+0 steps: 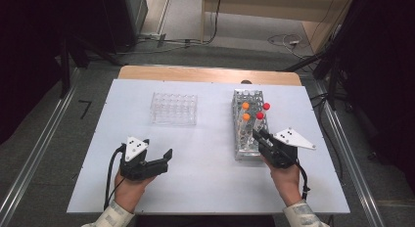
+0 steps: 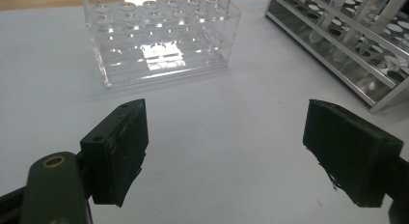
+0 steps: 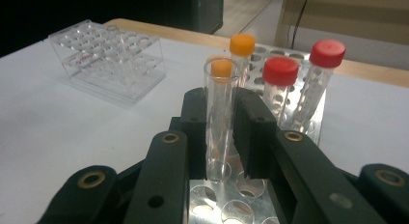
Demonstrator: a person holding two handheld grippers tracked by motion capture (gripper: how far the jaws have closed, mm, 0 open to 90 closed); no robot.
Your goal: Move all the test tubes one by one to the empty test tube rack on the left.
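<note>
High view: two orange-capped tubes (image 1: 245, 106), two red-capped (image 1: 266, 106).

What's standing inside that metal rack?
The metal rack holds two orange-capped tubes and two red-capped tubes. The right tongs clamp an uncapped tube, hiding its lower part.

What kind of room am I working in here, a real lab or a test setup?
Most likely a staged recording setup, not a working lab: a white table bearing just a metal tube rack and a clear plastic rack, with loose cables on the floor beyond.
</note>
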